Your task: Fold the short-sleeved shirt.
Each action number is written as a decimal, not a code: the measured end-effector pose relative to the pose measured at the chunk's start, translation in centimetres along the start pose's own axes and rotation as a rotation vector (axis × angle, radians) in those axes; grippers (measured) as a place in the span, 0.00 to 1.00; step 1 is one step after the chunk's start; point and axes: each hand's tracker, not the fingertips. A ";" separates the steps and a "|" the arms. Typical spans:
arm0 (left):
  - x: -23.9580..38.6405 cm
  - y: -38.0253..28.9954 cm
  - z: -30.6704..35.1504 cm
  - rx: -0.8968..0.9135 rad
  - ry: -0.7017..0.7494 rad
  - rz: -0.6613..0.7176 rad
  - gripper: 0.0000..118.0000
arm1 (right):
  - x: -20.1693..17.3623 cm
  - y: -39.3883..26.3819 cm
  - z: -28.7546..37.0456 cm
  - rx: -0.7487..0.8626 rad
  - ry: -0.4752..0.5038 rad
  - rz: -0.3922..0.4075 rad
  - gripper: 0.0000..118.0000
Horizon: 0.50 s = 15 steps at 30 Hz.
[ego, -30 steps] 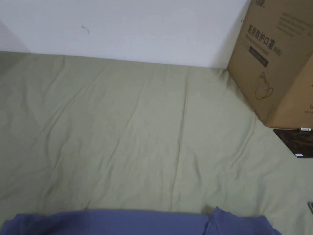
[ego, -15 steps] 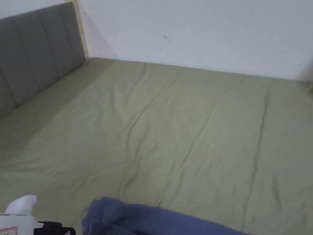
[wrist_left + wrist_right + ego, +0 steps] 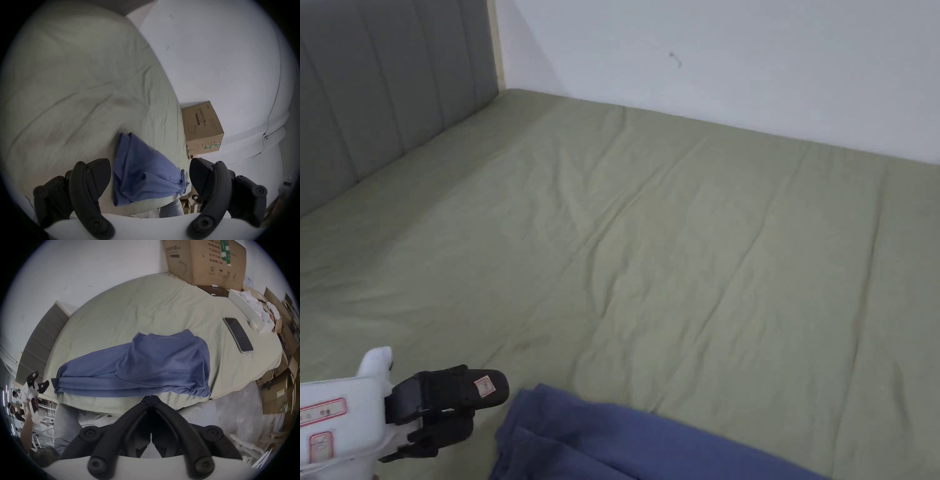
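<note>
Shirt [image 3: 650, 447] beside left gripper [image 3: 478, 406].

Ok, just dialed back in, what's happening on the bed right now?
A person is working over a blue short-sleeved shirt that lies bunched near the front edge of the green bedsheet, not yet folded flat. The left tool is open, held beside the shirt's left end without gripping it. The right tool is shut and empty, just in front of the bed's edge. A phone and a cardboard box sit farther off.

Left gripper [image 3: 150, 177] agape, right gripper [image 3: 151, 396] closed
</note>
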 end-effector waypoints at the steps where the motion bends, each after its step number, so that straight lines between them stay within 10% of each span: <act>1: -0.5 0.4 -0.8 -0.038 0.024 0.009 0.87 | -0.4 0.2 0.2 0.002 0.005 0.007 0.00; 8: -2.3 -0.4 -7.8 -0.249 -0.159 0.118 0.81 | -2.8 1.3 1.0 0.001 0.027 0.019 0.00; 9: -2.4 -1.0 -9.3 -0.283 -0.175 0.171 0.68 | -3.0 1.4 0.9 -0.001 0.031 0.023 0.00; 11: -4.0 -1.8 -12.4 -0.340 -0.095 0.210 0.07 | -3.8 1.7 0.5 -0.011 0.041 0.036 0.00; 13: -3.8 -3.1 -13.5 -0.346 0.048 0.171 0.06 | -4.3 1.9 0.3 -0.025 0.038 0.057 0.00; 15: -2.8 -3.1 -12.5 -0.295 -0.132 0.238 0.06 | -4.7 1.8 0.3 -0.029 0.019 0.081 0.00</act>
